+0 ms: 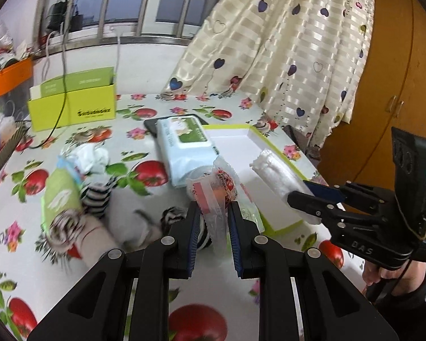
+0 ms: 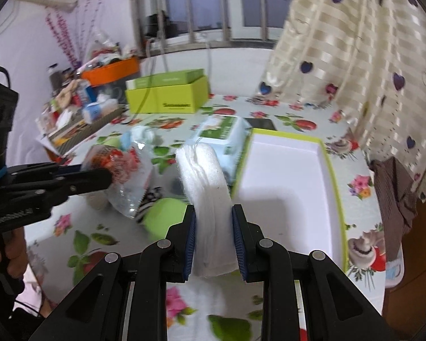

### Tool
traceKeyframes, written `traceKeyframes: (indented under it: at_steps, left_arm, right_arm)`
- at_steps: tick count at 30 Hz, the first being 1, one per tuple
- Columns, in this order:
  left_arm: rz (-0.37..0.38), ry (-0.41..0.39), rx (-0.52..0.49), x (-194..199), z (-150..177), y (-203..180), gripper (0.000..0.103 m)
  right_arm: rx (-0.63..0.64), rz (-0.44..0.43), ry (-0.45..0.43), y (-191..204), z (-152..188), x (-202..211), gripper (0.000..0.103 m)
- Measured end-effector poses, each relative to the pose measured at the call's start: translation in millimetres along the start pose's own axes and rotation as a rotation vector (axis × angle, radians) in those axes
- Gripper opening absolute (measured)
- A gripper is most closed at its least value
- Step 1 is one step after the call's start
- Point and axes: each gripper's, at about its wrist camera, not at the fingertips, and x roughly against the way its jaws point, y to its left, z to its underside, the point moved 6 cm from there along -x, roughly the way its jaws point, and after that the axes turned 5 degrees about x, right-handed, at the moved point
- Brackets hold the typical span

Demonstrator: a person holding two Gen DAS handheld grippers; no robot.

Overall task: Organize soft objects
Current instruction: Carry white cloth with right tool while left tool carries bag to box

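Grippers both loaded: your left gripper [image 1: 213,221] pinches a clear snack packet [image 1: 217,190] above the tablecloth [image 1: 144,270]; your right gripper [image 2: 213,227] clamps a white rolled towel [image 2: 206,182] just left of the white tray [image 2: 331,170].

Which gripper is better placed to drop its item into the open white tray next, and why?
Right. The right gripper holds the white rolled towel at the tray edge; the left gripper, holding a plastic packet, sits farther away.
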Motion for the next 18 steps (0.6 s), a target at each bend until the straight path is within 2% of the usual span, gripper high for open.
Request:
traceKeyframes:
  at_steps: [18]
  left_arm:
    - [0.038,0.073,-0.066,-64.5,-26.9,-52.9,0.021]
  right_arm:
    - [-0.139,0.095,0.09,-91.5,17.5,-44.8,0.024]
